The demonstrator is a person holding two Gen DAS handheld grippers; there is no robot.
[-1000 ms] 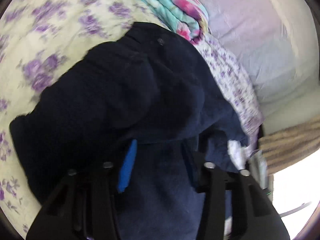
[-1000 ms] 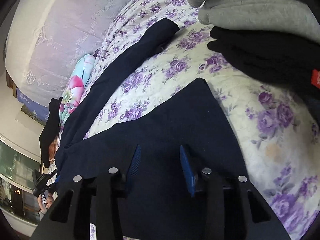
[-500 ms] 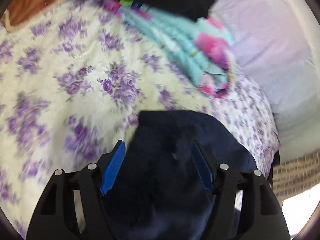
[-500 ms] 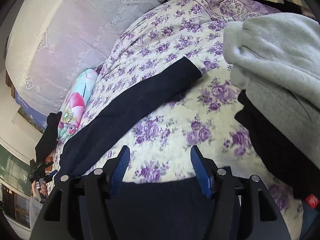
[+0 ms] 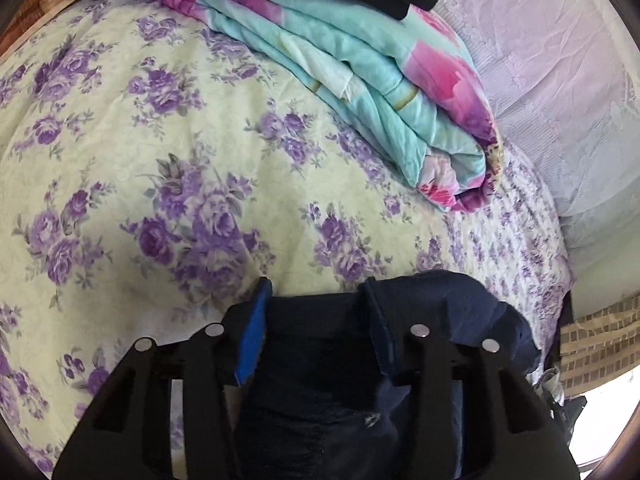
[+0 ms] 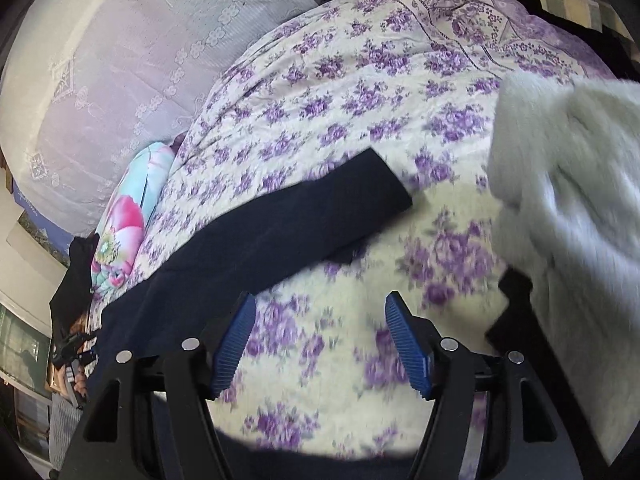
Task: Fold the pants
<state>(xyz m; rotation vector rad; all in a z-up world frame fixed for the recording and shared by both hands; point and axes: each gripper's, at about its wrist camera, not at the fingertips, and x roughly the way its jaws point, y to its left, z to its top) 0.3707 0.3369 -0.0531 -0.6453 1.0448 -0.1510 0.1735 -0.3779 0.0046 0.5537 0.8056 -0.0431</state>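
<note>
Pants (image 5: 320,360) sit bunched between my left gripper's (image 5: 316,312) wide-open fingers, partly covering one. My right gripper (image 6: 320,328) gapes empty over the bedspread (image 6: 340,80); a blurry grey garment (image 6: 568,200) hides the side.

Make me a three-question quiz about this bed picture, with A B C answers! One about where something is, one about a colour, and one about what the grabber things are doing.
1. Where does the folded teal and pink blanket lie?
A. On the flowered bedspread
B. On the floor
C. Inside a basket

2. What colour are the pants?
A. Red
B. Dark navy
C. Yellow

3. How does the right gripper stand?
A. Shut on a sock
B. Open, with only bedspread between its fingers
C. Shut on the grey garment

Answers:
1. A, the blanket rests on the purple-flowered cover near the lilac wall covering.
2. B, the pant leg stretched across the bed is dark navy.
3. B, the blue pads sit wide apart with flowered cloth showing in the gap. The left gripper has navy pants cloth between its fingers.
</note>
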